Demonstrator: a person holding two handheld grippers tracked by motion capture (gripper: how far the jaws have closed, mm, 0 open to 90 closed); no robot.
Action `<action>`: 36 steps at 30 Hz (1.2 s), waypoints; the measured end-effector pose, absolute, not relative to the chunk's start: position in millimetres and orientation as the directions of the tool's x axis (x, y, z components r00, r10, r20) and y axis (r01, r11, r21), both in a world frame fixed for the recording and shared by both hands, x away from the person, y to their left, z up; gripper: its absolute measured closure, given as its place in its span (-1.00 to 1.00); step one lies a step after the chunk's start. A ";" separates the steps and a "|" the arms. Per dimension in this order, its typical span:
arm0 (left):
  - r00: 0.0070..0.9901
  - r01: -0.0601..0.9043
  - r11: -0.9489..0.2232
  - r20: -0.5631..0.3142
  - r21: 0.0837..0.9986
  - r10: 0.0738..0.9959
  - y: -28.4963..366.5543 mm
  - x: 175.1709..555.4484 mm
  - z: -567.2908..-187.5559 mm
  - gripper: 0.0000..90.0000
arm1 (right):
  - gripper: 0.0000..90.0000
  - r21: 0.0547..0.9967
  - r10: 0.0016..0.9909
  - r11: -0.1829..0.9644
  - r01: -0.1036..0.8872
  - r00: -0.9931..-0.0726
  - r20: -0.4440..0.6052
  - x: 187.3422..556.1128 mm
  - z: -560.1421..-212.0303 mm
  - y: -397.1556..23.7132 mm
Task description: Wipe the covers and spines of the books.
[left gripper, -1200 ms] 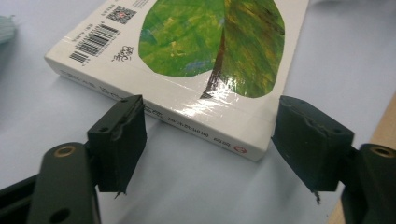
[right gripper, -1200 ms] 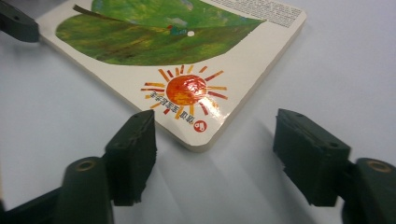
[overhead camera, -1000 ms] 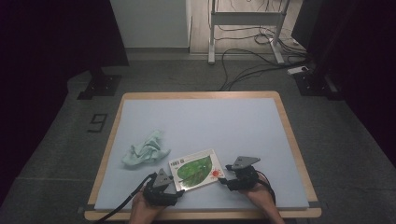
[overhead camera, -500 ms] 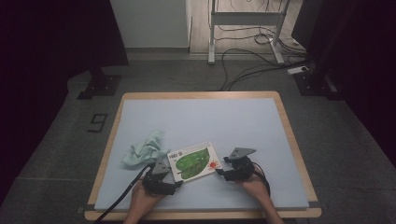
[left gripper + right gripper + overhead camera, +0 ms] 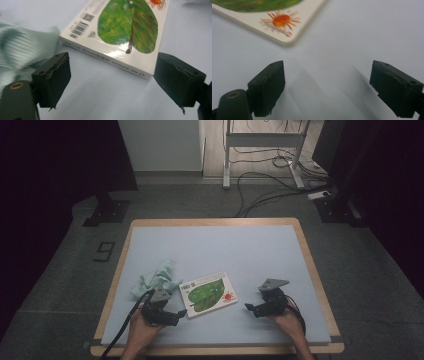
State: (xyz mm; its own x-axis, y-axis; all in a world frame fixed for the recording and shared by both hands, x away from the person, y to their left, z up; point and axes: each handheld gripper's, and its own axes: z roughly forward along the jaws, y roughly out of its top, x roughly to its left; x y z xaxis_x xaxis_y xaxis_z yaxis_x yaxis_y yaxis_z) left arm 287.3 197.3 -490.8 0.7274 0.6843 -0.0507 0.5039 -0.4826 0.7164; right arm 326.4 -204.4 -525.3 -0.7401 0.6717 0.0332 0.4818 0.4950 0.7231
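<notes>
Book [image 5: 208, 293] lies flat near the surface's [image 5: 225, 245] front edge, set down; my left claw [image 5: 172, 316] and right claw [image 5: 251, 308], jaws just opening, flank it released, with nothing between them

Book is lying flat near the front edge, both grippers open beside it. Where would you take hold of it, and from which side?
Probably by its short edges, one gripper from each side. The book lies flat on the mat, so only its thin edges offer purchase. The left gripper faces the spine end near the cloth; the right gripper faces the sun corner. Both have jaws open and empty.
</notes>
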 end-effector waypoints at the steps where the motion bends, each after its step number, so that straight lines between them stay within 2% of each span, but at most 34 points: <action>1: 0.726 0.501 -0.479 -0.049 0.720 0.686 199.5 287.7 -488.0 -0.70 | -0.79 0.719 0.681 0.497 0.486 -0.732 0.025 325.9 -524.9 -208.3; 5: 0.731 0.479 -0.496 -0.015 0.724 0.682 205.4 289.4 -476.7 -0.70 | -0.99 0.709 0.718 0.494 0.504 -0.696 -0.005 325.5 -525.3 -223.0; 9: 0.720 0.481 -0.508 0.009 0.714 0.694 211.8 297.2 -466.8 -0.73 | -1.00 0.706 0.759 0.474 0.527 -0.651 -0.024 325.0 -527.2 -238.7; 15: 0.671 0.535 -0.471 -0.014 0.702 0.741 229.8 320.8 -460.6 -0.69 | -1.00 0.703 0.792 0.444 0.555 -0.610 -0.020 326.4 -533.1 -254.5; 17: 0.661 0.554 -0.449 -0.043 0.701 0.749 235.6 329.5 -459.6 -0.69 | -1.00 0.715 0.796 0.411 0.565 -0.604 0.019 327.6 -535.9 -258.6; 26: 0.618 0.599 -0.444 -0.033 0.666 0.785 248.3 363.5 -470.5 -0.67 | -1.00 0.719 0.799 0.408 0.562 -0.601 0.017 327.3 -536.6 -258.8; 31: 0.615 0.615 -0.460 -0.025 0.641 0.788 249.8 374.7 -486.1 -0.54 | -1.00 0.720 0.799 0.409 0.561 -0.601 0.014 327.1 -536.8 -258.6; 36: 0.602 0.622 -0.478 0.013 0.620 0.799 253.9 377.0 -500.2 -0.19 | -1.00 0.720 0.799 0.409 0.561 -0.601 0.014 327.0 -536.8 -258.6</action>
